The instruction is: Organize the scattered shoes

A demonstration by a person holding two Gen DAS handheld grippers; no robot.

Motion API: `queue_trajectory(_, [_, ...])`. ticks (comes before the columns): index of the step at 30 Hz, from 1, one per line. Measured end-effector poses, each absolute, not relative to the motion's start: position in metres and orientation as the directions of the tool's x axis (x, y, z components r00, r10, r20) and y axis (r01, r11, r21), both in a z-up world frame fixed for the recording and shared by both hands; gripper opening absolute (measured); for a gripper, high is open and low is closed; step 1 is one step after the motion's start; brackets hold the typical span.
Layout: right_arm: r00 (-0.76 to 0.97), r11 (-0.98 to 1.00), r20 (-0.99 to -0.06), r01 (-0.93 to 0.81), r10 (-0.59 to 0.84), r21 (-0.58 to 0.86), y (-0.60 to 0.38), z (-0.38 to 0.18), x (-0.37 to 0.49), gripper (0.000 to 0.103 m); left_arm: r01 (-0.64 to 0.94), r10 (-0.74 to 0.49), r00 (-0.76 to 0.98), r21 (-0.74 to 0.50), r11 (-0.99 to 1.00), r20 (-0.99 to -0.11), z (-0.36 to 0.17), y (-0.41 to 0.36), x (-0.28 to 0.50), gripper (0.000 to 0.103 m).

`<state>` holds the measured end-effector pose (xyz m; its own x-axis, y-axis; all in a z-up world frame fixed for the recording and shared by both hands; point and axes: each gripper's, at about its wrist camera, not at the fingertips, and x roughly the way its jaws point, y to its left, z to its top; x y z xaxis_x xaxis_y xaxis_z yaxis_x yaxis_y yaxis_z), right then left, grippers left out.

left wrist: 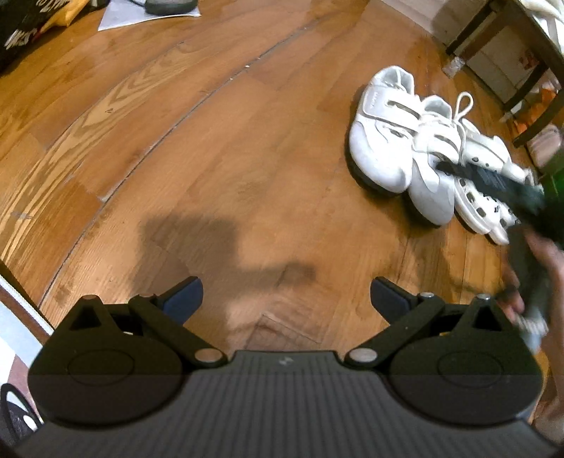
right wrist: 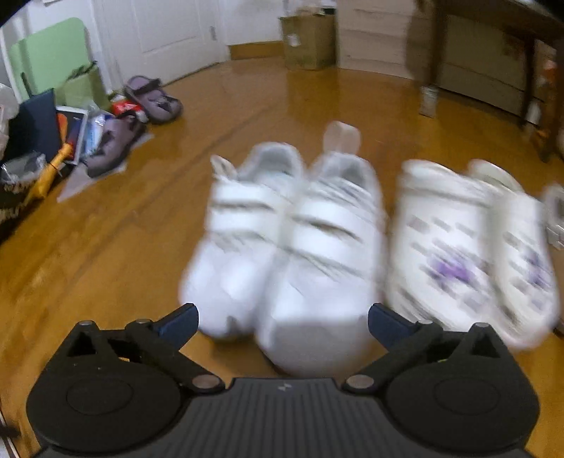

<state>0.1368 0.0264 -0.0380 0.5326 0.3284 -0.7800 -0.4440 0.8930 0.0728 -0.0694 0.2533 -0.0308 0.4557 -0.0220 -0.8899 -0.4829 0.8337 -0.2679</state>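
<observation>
Wide-open left gripper (left wrist: 286, 296) over bare wood floor (left wrist: 218, 148) — white shoes (left wrist: 405, 148) at right

wood floor (left wrist: 218, 148), white door (right wrist: 169, 31) (closed), dark table (right wrist: 493, 24)

My left wrist camera: high over wooden floor (left wrist: 218, 148), tilted steeply down, white sneakers (left wrist: 398, 141) far right. My right wrist camera: lower, close behind same sneakers (right wrist: 282, 246), facing far wall; image motion-blurred. Shared: sneakers, white clogs (left wrist: 483, 183) (right wrist: 458, 246), floor.
</observation>
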Motion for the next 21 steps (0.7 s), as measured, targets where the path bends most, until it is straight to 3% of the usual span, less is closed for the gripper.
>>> queue_trajectory(7, [0.527,0.968,-0.838,-0.250,0.142,0.007,-0.091,-0.035,0.113,0.102,-0.412,-0.018,0.433,-0.216,0.885,-0.901,-0.032,0.193,-0.034,0.103])
queue_trajectory(11, [0.593,0.983,-0.804,-0.167,0.041,-0.073,-0.127,-0.017,0.088,0.102,-0.341,-0.015,0.437,-0.181,0.922,-0.899,-0.034,0.142,-0.010,0.103])
queue_trajectory(21, [0.664,0.984,-0.747,-0.107,-0.038,-0.146,-0.181,0.017,0.048,0.102,-0.200,0.019,0.519,-0.100,0.975,-0.855,-0.014,0.024,0.025,0.103])
